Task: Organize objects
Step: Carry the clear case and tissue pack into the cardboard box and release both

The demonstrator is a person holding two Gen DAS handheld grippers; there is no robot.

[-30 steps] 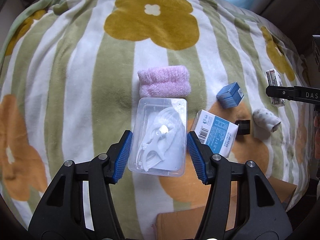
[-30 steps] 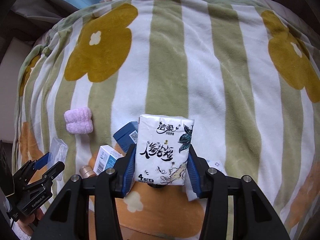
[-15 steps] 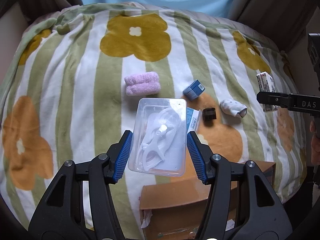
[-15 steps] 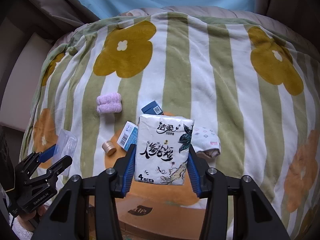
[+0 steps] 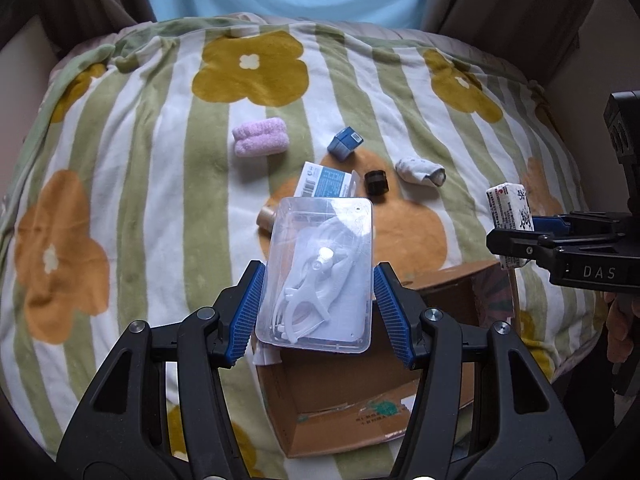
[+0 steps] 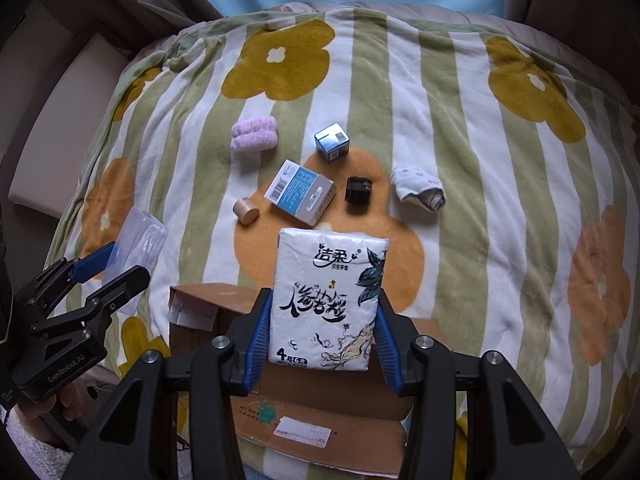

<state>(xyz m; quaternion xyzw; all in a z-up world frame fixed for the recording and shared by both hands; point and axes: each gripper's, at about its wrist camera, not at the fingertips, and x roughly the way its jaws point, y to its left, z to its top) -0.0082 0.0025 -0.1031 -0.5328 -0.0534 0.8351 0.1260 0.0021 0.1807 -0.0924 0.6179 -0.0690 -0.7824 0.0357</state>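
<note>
Transfer of two held items toward the cardboard box (image 5: 360, 408).
Left tool (image 5: 318, 312) is closed on the clear case (image 5: 320, 272), right tool (image 6: 322, 336) on the tissue pack (image 6: 328, 300); each is best centred over the opening before release.

- Soft, even daylight; both views moderately bright, no hard shadows on the blanket (image 5: 168, 168).
- Glare patch on the clear case (image 5: 320, 272) lid, left view.
- Strong fisheye bowing; dark vignette in the corners.
- Centre sharp; near tool bodies at bottom slightly soft.

Clear case (image 5: 320, 272) hides part of cardboard box (image 5: 352, 404)
</note>
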